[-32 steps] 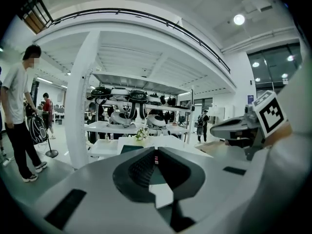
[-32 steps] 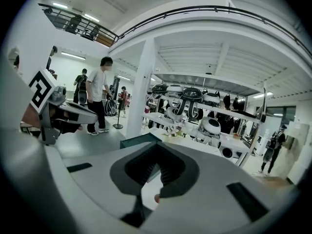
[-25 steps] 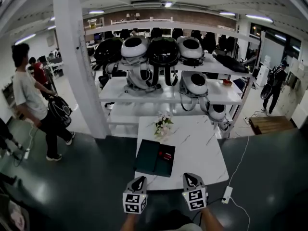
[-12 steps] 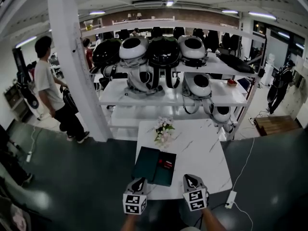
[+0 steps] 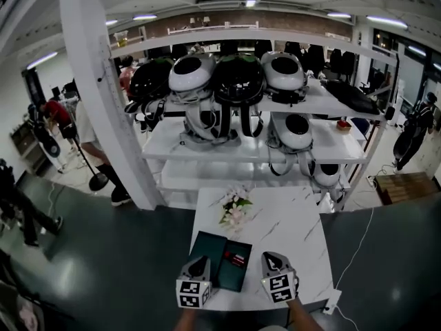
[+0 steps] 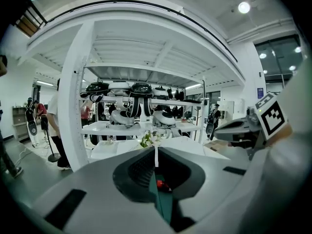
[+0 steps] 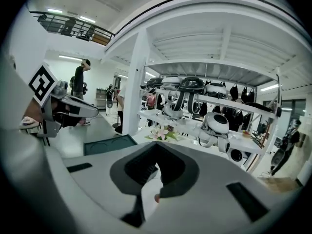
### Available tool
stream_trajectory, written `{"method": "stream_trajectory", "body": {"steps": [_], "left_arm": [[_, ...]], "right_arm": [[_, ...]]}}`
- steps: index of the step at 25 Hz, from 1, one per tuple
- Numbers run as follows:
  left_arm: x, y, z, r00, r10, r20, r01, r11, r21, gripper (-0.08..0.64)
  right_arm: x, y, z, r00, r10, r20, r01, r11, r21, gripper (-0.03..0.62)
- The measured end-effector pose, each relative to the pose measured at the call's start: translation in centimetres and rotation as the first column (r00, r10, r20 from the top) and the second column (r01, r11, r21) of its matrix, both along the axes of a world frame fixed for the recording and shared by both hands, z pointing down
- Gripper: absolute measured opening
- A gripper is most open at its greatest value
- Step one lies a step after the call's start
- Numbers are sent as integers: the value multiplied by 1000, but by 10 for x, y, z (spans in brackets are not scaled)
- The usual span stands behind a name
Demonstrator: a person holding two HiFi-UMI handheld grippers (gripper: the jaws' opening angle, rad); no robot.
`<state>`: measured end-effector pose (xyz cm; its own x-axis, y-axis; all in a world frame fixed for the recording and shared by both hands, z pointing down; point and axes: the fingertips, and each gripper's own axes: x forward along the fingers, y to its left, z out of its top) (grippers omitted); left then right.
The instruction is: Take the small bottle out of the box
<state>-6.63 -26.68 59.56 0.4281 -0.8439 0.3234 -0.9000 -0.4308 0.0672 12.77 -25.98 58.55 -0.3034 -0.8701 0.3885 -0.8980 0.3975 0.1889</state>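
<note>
An open dark green box (image 5: 215,259) lies on the white marble table (image 5: 289,233), near its front edge. A small red bottle (image 5: 238,258) rests in the box's right half; in the left gripper view the small red bottle (image 6: 160,183) shows through the gap below the jaws. My left gripper (image 5: 200,262) hovers over the box's near left corner, shut and empty. My right gripper (image 5: 269,259) hangs just right of the box, also shut with nothing in it. The right gripper view shows the box's lid (image 7: 108,144) with its round hollows.
A small bunch of flowers (image 5: 234,209) stands on the table behind the box. White shelves (image 5: 248,147) loaded with helmets rise beyond the table, with a white pillar (image 5: 103,109) to their left. People (image 5: 89,150) move about at far left. A cable and power strip (image 5: 336,296) lie on the floor at right.
The table and box have come closer, and the box now sits right between the gripper tips. Both grippers stay shut. People at the left have walked on.
</note>
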Motion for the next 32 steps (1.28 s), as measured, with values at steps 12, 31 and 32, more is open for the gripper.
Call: {"method": "stream_trajectory", "body": {"steps": [12, 31, 32], "left_arm": [[13, -76, 1, 995, -101, 7, 101, 994, -26, 35], [-10, -74, 70, 994, -95, 50, 101, 985, -140, 35], [-12, -72, 74, 995, -89, 49, 95, 985, -147, 35]], "right_arm": [[7, -96, 14, 993, -116, 9, 116, 993, -13, 20], [-36, -90, 93, 983, -186, 7, 185, 969, -161, 20], [-38, -87, 97, 983, -183, 3, 181, 969, -171, 20]]}}
